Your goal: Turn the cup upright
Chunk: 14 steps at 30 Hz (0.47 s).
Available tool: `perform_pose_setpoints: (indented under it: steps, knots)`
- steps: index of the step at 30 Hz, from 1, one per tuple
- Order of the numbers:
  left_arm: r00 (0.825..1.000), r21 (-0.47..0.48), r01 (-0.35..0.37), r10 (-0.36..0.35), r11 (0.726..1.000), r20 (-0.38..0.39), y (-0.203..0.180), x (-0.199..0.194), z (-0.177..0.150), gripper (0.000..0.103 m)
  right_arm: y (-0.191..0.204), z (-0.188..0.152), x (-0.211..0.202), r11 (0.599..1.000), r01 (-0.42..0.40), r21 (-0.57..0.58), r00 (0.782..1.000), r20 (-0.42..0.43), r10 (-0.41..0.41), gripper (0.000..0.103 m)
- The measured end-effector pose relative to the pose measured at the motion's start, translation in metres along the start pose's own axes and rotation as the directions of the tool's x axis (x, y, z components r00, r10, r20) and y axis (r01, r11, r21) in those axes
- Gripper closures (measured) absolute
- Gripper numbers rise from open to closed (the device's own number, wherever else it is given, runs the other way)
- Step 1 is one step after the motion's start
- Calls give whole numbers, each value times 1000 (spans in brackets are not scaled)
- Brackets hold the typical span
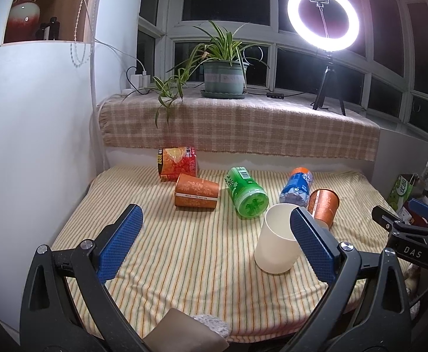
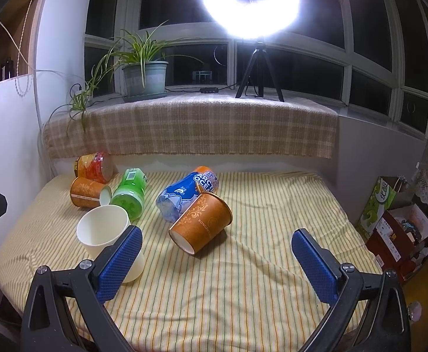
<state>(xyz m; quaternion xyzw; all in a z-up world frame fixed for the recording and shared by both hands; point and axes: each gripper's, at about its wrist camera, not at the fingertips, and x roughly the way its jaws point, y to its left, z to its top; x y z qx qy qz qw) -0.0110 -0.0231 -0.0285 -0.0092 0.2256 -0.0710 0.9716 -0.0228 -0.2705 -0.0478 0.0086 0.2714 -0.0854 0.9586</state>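
Note:
A white cup [image 1: 277,242] stands upright, mouth up, on the striped cloth; it also shows in the right wrist view [image 2: 105,231]. An orange paper cup [image 2: 202,223] lies tilted on its side against a blue bottle [image 2: 184,195]; it shows in the left wrist view [image 1: 324,205] too. Another orange cup [image 1: 196,190] lies on its side at the back left, also in the right wrist view [image 2: 89,192]. My left gripper [image 1: 215,236] is open and empty, its right finger just in front of the white cup. My right gripper [image 2: 217,259] is open and empty, its left finger in front of the white cup.
A green bottle [image 1: 244,192] and a red-orange noodle tub [image 1: 177,162] lie on the cloth. A plaid-covered sill [image 1: 243,123] behind holds a potted plant [image 1: 224,73] and a ring light [image 1: 324,19]. A white wall [image 1: 38,132] is left; boxes [image 2: 396,220] stand right of the table.

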Motion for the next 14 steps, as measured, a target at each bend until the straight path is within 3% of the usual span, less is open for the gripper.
perform_pose_setpoints:
  steps: [14]
  knots:
    - [999, -22, -44, 45, 999, 17, 4, 0, -1, 1, 3, -2, 4, 1000, -10, -13, 1000, -12, 9, 0]
